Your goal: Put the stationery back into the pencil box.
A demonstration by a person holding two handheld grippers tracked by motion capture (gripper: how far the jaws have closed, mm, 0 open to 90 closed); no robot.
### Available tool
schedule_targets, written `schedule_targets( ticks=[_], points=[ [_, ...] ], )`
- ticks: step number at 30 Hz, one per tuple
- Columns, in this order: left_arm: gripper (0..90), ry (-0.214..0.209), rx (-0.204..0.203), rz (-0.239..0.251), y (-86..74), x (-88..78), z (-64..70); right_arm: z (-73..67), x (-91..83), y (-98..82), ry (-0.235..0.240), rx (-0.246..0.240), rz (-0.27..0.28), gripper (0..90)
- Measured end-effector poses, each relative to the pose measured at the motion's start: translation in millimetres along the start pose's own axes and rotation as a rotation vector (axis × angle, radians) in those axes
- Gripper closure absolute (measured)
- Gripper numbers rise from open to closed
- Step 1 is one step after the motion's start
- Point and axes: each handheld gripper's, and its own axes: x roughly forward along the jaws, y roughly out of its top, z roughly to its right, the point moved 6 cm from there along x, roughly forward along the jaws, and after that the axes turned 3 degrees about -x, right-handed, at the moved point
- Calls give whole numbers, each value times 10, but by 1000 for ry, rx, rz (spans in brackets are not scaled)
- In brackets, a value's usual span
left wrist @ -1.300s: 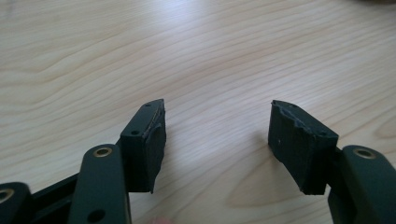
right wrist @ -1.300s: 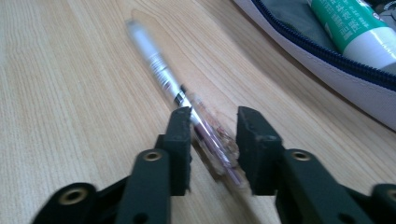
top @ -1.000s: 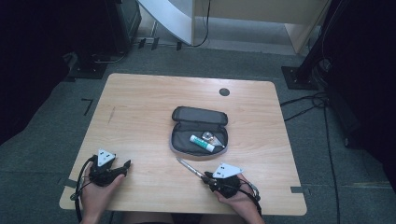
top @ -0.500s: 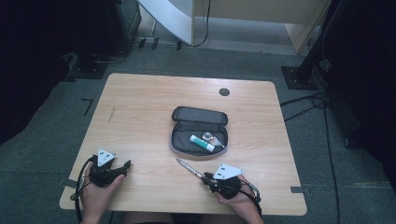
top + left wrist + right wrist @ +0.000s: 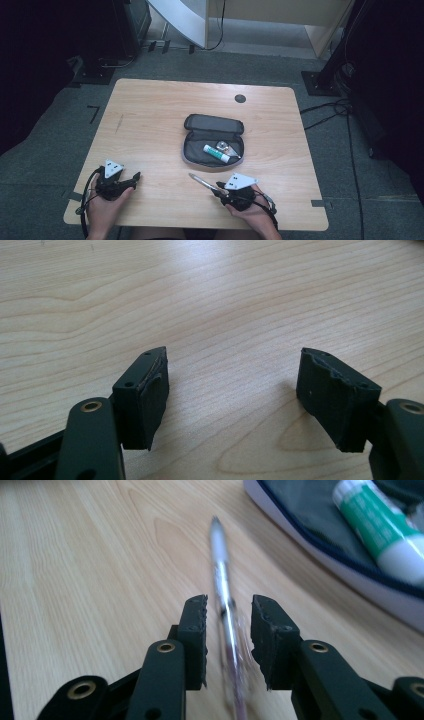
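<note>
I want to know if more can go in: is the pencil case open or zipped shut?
Open. The pencil case lies on the table with its lid flap folded back, and a green-and-white tube shows inside it.

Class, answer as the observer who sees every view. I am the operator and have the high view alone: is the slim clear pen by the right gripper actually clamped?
Observer: No. In the right gripper view the slim clear pen lies between the jaws of the right gripper, which have just been opening. A gap shows on each side of it.
Operator: Any detail on the dark fabric pencil case?
Observer: The dark fabric pencil case has a blue trim along its rim, and the white tube with a green label lies inside it.
Operator: And the left gripper?
Observer: The left gripper has its pads wide apart over the bare wooden table, with nothing between them.
</note>
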Motion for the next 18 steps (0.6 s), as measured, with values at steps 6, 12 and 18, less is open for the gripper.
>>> schedule_targets(
  ticks=[6,12,18],
  points=[
    [294,-1,0,0,0,0,1,-45,185,170,-12,-30,-21,716],
    [276,1,-4,0,3,8,9,-45,365,277,-36,-35,-39,719],
    [159,5,3,-28,0,28,13,-19,474,283,-52,-25,-66,731]
  ],
)
